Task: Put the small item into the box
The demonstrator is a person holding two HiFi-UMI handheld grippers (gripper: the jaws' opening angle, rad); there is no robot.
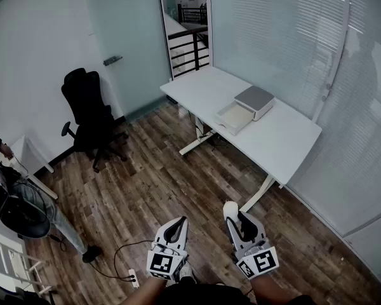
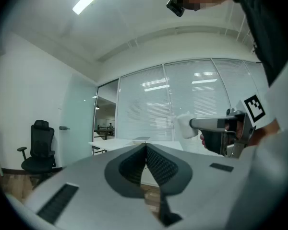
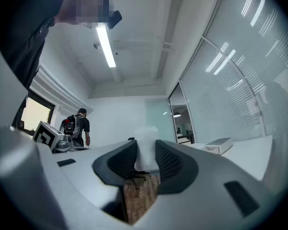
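White and soft-edged, the small item (image 3: 146, 150) is pinched between the jaws of the right gripper (image 1: 236, 218), with a dark ribbed pad pressed on each side and its top poking out past their tips. The left gripper (image 2: 146, 150) has its jaws brought together so the tips meet, with nothing between them. Both grippers are held low and close to the person's body, side by side but apart, above the brown plank floor (image 1: 165, 189).

Well ahead stands a white surface (image 1: 279, 142) on a white frame. The box (image 1: 244, 110) sits on it, a grey-topped part with a pale tray standing open at its near side. The small item is well apart from the box.

A black office chair (image 1: 89, 110) stands to the left by the wall. In the right gripper view another person (image 3: 77, 127) with a backpack stands in the background, back turned.
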